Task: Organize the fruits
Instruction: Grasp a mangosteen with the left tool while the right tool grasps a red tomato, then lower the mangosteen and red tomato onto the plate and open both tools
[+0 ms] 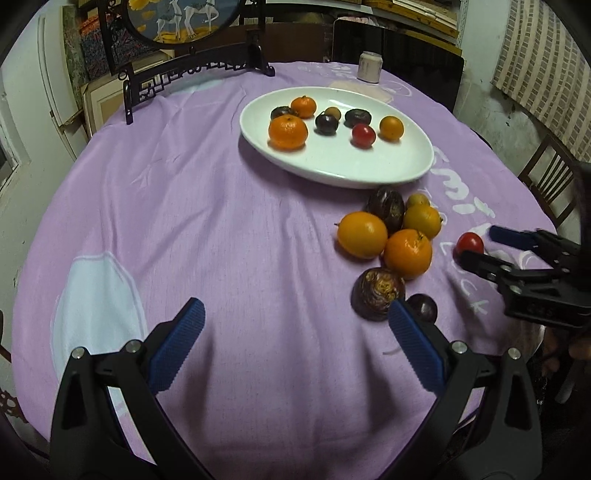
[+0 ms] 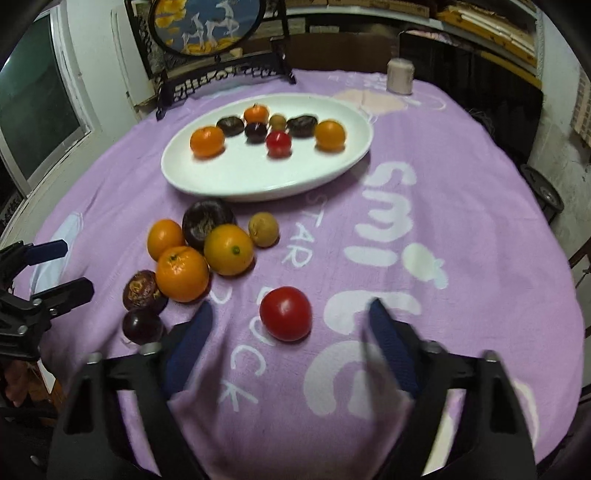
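Hovering wide open and empty, the right gripper (image 2: 291,317) is framing a red tomato (image 2: 285,314) lying loose on the purple tablecloth (image 2: 461,177), while the left gripper (image 1: 295,321) is idling, spread and empty, near the fruit cluster (image 1: 391,236) beside the white plate (image 1: 369,170).

A round table is covered by a purple cloth (image 2: 461,177). On it are placed a white oval plate (image 2: 229,181), loose fruits (image 2: 229,249), a can (image 2: 399,76) and a framed ornament (image 2: 207,27).

The left gripper (image 1: 295,328) is hovering with fingers (image 1: 177,343) spread wide; loose fruits (image 1: 391,240) are lying beside the white plate (image 1: 332,166).
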`<state>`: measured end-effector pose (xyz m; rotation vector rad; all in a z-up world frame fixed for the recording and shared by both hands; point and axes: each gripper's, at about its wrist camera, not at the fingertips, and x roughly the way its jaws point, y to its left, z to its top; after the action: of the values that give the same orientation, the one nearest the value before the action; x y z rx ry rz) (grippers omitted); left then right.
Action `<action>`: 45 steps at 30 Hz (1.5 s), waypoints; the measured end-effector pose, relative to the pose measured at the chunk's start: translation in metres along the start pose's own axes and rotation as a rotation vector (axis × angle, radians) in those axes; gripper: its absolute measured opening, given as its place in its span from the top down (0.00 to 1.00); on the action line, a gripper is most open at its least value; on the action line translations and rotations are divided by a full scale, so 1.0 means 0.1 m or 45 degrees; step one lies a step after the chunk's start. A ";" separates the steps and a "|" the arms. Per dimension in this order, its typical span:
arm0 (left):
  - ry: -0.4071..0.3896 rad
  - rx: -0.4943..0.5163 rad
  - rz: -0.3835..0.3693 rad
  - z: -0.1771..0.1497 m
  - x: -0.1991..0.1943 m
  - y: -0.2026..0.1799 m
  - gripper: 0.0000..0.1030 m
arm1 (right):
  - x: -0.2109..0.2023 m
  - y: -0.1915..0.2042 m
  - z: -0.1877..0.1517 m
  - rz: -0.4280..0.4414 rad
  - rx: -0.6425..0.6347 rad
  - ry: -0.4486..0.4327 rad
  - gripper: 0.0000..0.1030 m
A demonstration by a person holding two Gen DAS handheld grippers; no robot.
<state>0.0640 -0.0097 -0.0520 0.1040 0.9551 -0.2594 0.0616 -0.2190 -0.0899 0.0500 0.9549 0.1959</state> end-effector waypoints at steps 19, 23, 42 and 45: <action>0.119 0.125 -0.033 -0.01 0.50 -0.43 0.04 | -0.18 -0.14 -0.08 0.086 0.096 -0.021 0.71; 0.075 0.145 -0.026 0.04 0.49 -0.53 0.36 | -0.20 -0.16 -0.08 0.091 0.110 -0.026 0.71; -0.039 -0.013 -0.175 0.14 -0.11 -0.17 0.62 | -0.38 -0.08 -0.03 0.135 0.095 -0.092 0.71; -0.049 -0.022 -0.171 0.17 -0.14 -0.12 0.62 | -0.37 -0.07 -0.02 0.139 0.090 -0.090 0.71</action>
<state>0.0666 -0.0219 -0.0307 0.0186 0.9269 -0.3753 0.0402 -0.2326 -0.0626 0.1730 0.8894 0.2591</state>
